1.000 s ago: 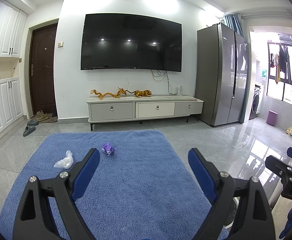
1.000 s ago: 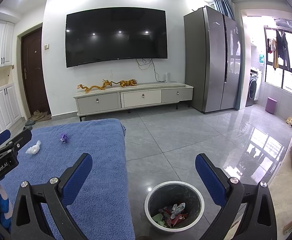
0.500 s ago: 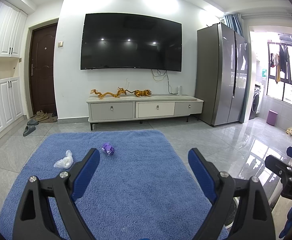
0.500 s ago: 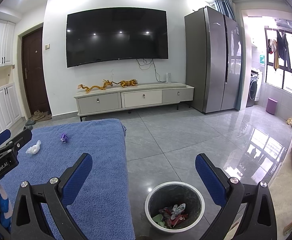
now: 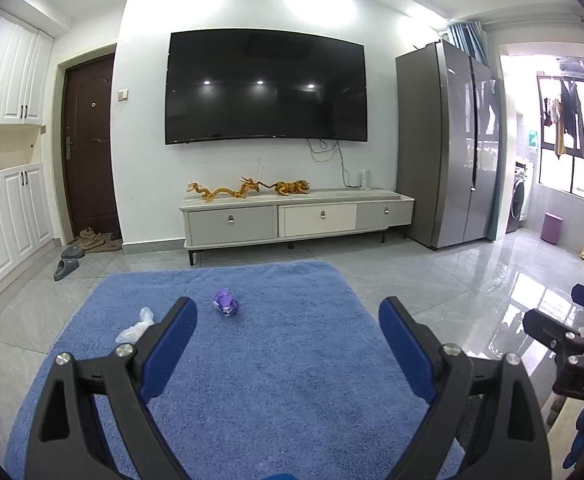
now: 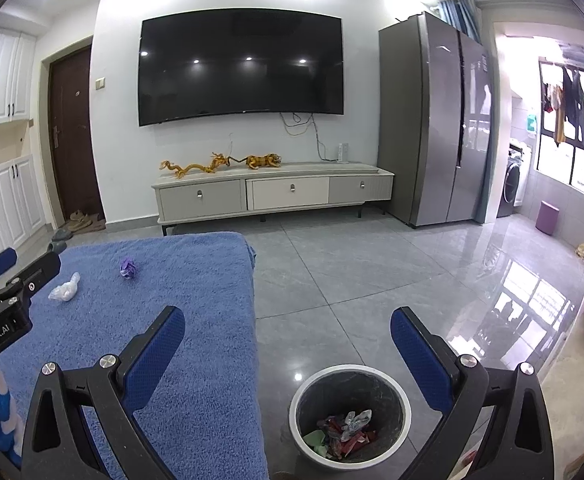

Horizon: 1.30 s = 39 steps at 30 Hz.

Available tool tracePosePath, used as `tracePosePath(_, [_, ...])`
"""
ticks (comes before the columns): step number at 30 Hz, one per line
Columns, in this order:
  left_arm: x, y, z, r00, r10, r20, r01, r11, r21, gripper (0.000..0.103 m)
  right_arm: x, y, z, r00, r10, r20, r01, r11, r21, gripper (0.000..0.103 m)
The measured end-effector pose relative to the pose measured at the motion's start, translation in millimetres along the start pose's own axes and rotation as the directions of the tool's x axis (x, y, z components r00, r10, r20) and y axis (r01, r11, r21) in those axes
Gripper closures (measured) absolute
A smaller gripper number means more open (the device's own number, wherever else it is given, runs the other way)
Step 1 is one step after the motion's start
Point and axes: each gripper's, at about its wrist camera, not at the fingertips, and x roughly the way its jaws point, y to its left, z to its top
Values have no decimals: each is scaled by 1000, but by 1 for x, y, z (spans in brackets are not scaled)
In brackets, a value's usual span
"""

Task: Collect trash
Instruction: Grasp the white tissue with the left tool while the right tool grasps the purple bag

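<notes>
Legible marking "GenRobot.AI" on the left gripper (image 6: 9, 300) body, seen from the right wrist view. Partial "DAS" on the right gripper (image 5: 572, 344) body (remainder cut off). Nothing else readable.

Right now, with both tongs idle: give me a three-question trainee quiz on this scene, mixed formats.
1. True or false: both the left tongs and right tongs are open and hold nothing.
2. How many pieces of trash lie on the blue rug?
3. Multiple choice: the trash bin stands A) on the rug, B) on the tile floor beside the rug, C) under the TV cabinet.

Key: 1 true. 2 two: the purple wrapper and the clear plastic scrap. 3 B.
</notes>
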Motion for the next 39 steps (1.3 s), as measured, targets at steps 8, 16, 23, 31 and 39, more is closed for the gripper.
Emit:
tracePosePath(8, [12,15,6,998,57,-8,-57,998,3,7,17,29,12,1000,-9,-4,9,990,-141,0])
tracePosePath(16, [28,26,11,995,97,-24,-97,995,7,7,37,60,25,999,41,-1,-40,972,-231,0])
tracePosePath(23, [39,42,13,989,144,-18,-145,989,-14,7,58,76,32,998,68,-17,-70,962,-262,0])
tracePosePath(31, [58,55,13,986,164,-43,-165,986,-19,7,82,90,39,995,87,-43,-95,954,-283,0])
tracePosePath(39, [84,86,10,980,169,-109,-176,983,-54,7,115,105,45,991,113,-76,-130,944,-302,0])
